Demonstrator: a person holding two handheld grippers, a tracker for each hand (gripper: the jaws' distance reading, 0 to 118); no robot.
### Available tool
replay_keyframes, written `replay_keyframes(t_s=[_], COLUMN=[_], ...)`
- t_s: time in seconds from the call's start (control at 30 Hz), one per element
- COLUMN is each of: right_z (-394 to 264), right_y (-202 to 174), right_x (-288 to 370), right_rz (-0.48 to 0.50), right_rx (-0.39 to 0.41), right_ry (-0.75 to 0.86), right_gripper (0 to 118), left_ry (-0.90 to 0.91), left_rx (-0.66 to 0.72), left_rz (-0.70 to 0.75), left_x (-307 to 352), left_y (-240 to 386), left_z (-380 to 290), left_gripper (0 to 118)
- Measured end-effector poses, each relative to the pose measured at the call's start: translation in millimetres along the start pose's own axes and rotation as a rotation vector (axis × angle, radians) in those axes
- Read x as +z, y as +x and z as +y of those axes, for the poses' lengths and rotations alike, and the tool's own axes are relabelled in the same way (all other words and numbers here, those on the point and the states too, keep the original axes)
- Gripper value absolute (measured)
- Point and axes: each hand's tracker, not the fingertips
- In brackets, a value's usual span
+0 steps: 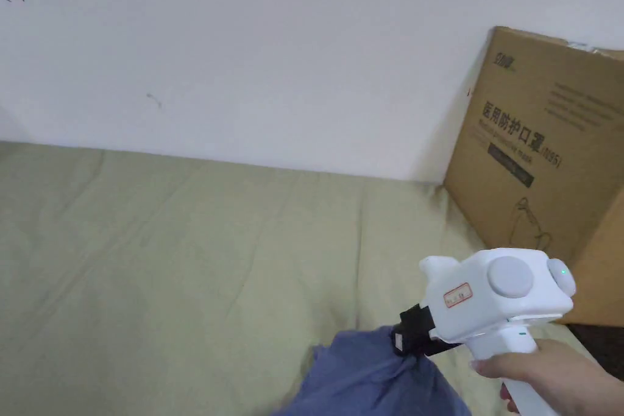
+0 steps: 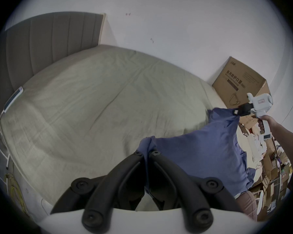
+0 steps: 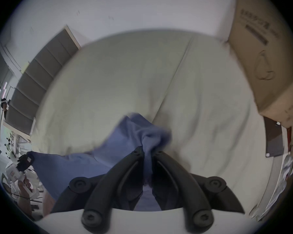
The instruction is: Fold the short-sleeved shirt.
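A blue short-sleeved shirt [image 2: 201, 149] hangs in the air between my two grippers, above the near right part of the bed. My left gripper [image 2: 146, 153] is shut on one bunched edge of it. My right gripper [image 3: 148, 150] is shut on another bunch of the cloth [image 3: 139, 136]. In the head view the right gripper [image 1: 402, 338], white with black jaws and held by a hand, pinches the shirt [image 1: 365, 374] at the bottom right. The left gripper view shows the right gripper [image 2: 235, 112] farther off, and the right gripper view shows the left gripper [image 3: 26, 160] at the far left.
The bed has a pale green sheet [image 1: 183, 253] and runs along a white wall [image 1: 274, 39]. A large cardboard box [image 1: 542, 173] stands at its right end. A grey padded headboard [image 2: 41, 43] is at the left end, with stacked boxes and clutter [image 2: 269, 170] beside the bed.
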Motion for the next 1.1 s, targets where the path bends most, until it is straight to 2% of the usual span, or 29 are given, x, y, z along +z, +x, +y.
replay_keyframes(t_s=[0.1, 0.2, 0.27, 0.33, 0.47, 0.6, 0.73, 0.87, 0.97, 1.1], right_z=[-12, -24, -33, -40, -39, -23, 7, 48, 84, 132], right_y=[-5, -7, -15, -18, -20, -36, -47, -58, -62, -70], right_x=[79, 153, 198, 238, 306, 361, 400, 425, 434, 432], right_rz=[-0.038, -0.03, -0.054, -0.082, -0.055, -0.124, -0.14, -0.211, -0.196, -0.284], right_rx=[-0.029, -0.099, -0.102, -0.093, -0.172, -0.13, -0.136, -0.131, -0.15, -0.114], right_ry=[0.139, 0.265, 0.346, 0.411, 0.508, 0.608, 0.682, 0.776, 0.786, 0.832], right_gripper=[7, 7, 7, 7, 7, 7, 7, 7, 7, 7], left_ry=[0.066, 0.131, 0.183, 0.239, 0.307, 0.369, 0.437, 0.45, 0.457, 0.484], left_rx=[-0.073, -0.145, -0.177, -0.189, -0.194, -0.254, -0.297, -0.302, -0.289, -0.268], left_rz=[-0.025, -0.053, -0.056, -0.067, -0.08, -0.089, -0.072, -0.082, -0.078, -0.096], left_x=[16, 33, 46, 61, 87, 112, 132, 133, 125, 108], left_y=[16, 37, 50, 60, 82, 113, 143, 151, 156, 166], left_z=[25, 56, 78, 103, 159, 216, 267, 322, 349, 379], left_gripper=[2, 2, 2, 2, 2, 2, 2, 2, 2, 2])
